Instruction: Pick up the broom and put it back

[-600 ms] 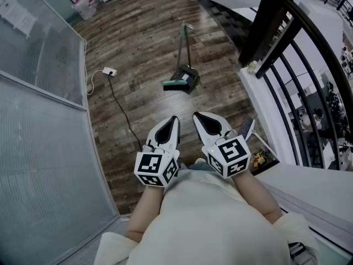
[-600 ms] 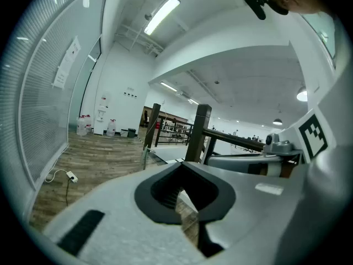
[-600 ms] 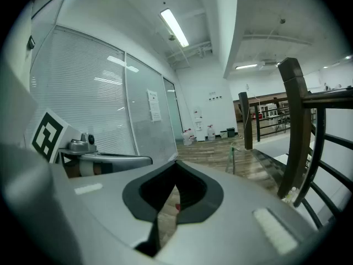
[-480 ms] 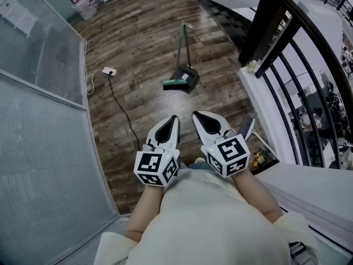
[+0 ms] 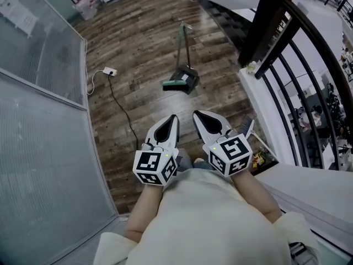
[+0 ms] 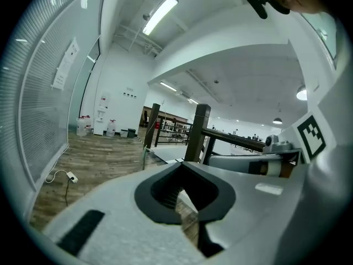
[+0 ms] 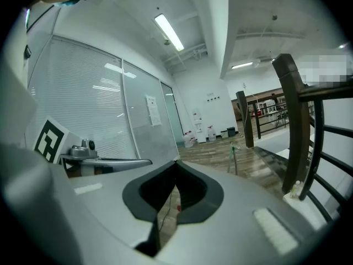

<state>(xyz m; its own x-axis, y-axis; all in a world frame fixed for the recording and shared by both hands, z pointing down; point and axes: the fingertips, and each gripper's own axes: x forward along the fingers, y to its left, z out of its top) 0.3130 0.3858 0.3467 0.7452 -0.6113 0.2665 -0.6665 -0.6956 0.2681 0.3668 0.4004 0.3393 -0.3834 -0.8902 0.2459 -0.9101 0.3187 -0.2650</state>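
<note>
Between the earlier pictures and now almost nothing changes. The left gripper (image 5: pixel 174 120) and the right gripper (image 5: pixel 197 116) shift only a little and stay near the person's body, side by side and pointing toward the far end of the room. On both grippers the jaws are pressed together, tip against tip, and the gripper views show only floor behind them, so both are empty.

The broom (image 5: pixel 175 84) is well apart from the grippers, farther along the wooden floor (image 5: pixel 143 43). Its green brush rests beside a dark dustpan (image 5: pixel 188 75), and the thin green handle rises toward the far side. In the right gripper view the same handle (image 7: pixel 232 159) appears small and distant. A power strip (image 5: pixel 109 71) with its cable lies to the left of it, and a dark railing (image 5: pixel 287 32) runs along the right.

For the task this means, in my judgement, that the pickup is not yet begun. The person must first come close to the broom and spread one pair of jaws.
</note>
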